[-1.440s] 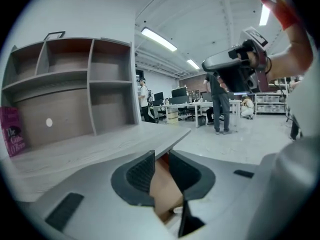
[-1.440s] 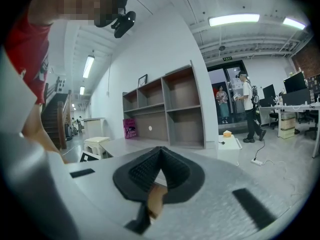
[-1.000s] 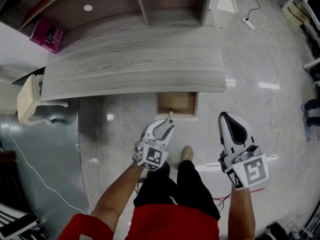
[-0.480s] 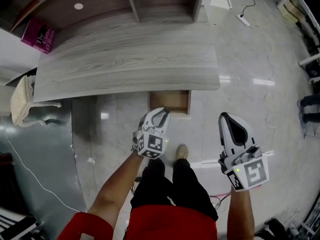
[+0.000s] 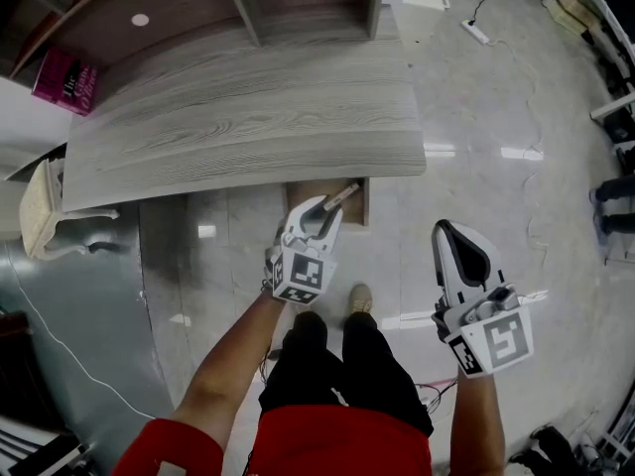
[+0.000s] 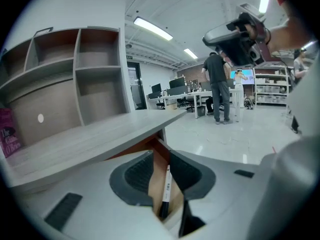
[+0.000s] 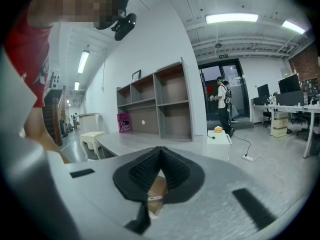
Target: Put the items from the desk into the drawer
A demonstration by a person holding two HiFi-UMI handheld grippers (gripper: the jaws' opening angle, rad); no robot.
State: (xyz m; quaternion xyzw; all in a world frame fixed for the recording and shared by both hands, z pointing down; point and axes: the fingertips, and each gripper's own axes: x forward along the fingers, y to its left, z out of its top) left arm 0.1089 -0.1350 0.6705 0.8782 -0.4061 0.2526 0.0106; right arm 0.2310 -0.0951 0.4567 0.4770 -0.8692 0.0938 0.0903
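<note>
The left tongs (image 5: 331, 205), hovering at the open drawer (image 5: 298, 190) under the tabletop (image 5: 248, 137) front edge, have just been opening and stand partly apart around a pen (image 6: 166, 190) with space on both sides, while the right tongs (image 5: 444, 230), tips pressed together, hang off to the side.

We note: head view high above desk (image 5: 248, 127), facing steeply down. View on left gripper (image 5: 323, 208) low, close by desk front edge, facing across it. View on right gripper (image 5: 444, 229) farther back. All share desk.
</note>
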